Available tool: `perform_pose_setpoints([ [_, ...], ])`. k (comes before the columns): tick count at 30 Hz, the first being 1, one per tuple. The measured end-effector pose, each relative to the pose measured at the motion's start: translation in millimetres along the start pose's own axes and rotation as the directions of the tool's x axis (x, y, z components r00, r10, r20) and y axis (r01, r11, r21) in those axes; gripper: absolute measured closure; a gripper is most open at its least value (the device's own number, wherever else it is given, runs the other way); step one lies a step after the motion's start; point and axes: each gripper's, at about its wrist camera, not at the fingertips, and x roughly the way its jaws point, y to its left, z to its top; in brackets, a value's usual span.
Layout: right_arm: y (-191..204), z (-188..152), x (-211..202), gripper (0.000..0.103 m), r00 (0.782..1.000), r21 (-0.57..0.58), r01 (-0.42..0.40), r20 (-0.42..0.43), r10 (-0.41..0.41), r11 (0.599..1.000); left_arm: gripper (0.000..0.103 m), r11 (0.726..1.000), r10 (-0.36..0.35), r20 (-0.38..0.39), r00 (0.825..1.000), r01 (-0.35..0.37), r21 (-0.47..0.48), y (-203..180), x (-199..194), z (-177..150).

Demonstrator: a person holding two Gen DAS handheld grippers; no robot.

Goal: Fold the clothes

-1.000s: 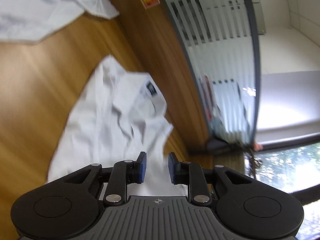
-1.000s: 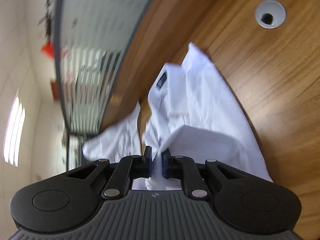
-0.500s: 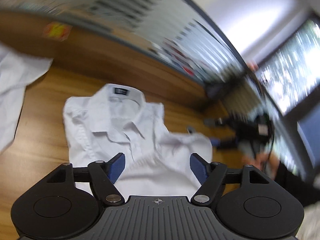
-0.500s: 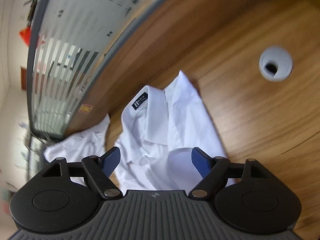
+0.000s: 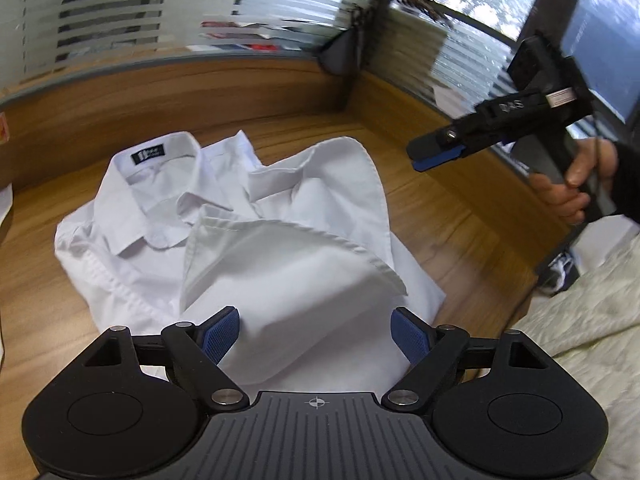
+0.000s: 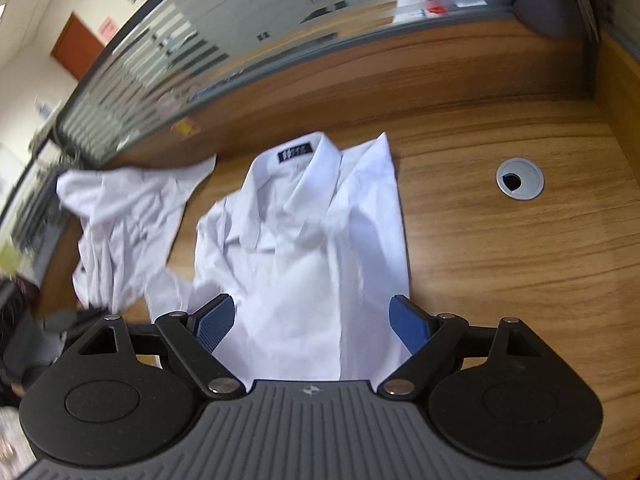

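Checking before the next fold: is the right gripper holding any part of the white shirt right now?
No. In the right wrist view the right gripper stands wide open above the white shirt, its blue pads clear of the cloth.

Each gripper, the left and the right, has black linkage arms, silver pivot screws, blue ribbed pads and a grey ridged base bearing a crosshair mark. At three o'clock, a hand wears a dark sleeve.
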Motion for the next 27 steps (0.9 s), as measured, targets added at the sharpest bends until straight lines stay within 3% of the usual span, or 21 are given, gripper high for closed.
perform_pose_setpoints([
  [5, 15.8, -28.0, -7.9, 0.011, 1.000, -0.052, 0.023, -0.009, -0.023, 0.998, 0.023, 0.999, 0.003, 0.028, 1.000, -0.004, 0.035, -8.5, 14.8, 3.0],
  [8, 19.4, -41.9, -10.8, 0.010, 0.999, -0.046, 0.040, -0.013, -0.041, 0.998, 0.034, 0.993, 0.044, 0.037, 0.998, -0.048, 0.112, -18.4, 23.4, 4.2],
  [9, 20.1, -45.9, -11.0, 0.010, 0.999, -0.039, 0.047, -0.015, -0.048, 0.998, 0.048, 0.990, 0.054, 0.041, 0.998, -0.058, 0.127, -19.8, 25.4, 4.0],
  [10, 20.3, -49.6, -11.5, 0.010, 0.998, -0.032, 0.054, -0.016, -0.055, 0.998, 0.069, 0.988, 0.063, 0.044, 0.997, -0.068, 0.137, -20.7, 27.3, 3.8],
  [12, 20.3, -56.3, -12.8, 0.010, 0.997, -0.026, 0.077, -0.016, -0.078, 0.997, 0.093, 0.986, 0.084, 0.059, 0.995, -0.091, 0.137, -19.8, 28.9, 4.6],
  [17, 26.0, -70.5, -13.9, 0.010, 0.989, -0.068, 0.144, -0.005, -0.145, 0.987, 0.095, 0.988, 0.157, 0.148, 0.976, -0.156, -0.020, 7.2, 13.7, 20.5],
  [21, 22.3, -76.1, -8.8, 0.010, 0.989, -0.053, 0.143, -0.025, -0.145, 0.988, 0.095, 0.964, 0.220, 0.158, 0.962, -0.190, -0.187, 49.1, 7.5, 38.0],
  [24, 20.9, -77.2, -5.2, 0.010, 0.990, -0.048, 0.138, -0.034, -0.140, 0.989, 0.095, 0.925, 0.264, 0.165, 0.950, -0.200, -0.324, 85.5, 4.6, 45.1],
  [27, 21.2, -76.8, -2.5, 0.010, 0.990, -0.055, 0.137, -0.038, -0.139, 0.989, 0.094, 0.851, 0.296, 0.154, 0.943, -0.188, -0.491, 126.2, 6.0, 41.6],
])
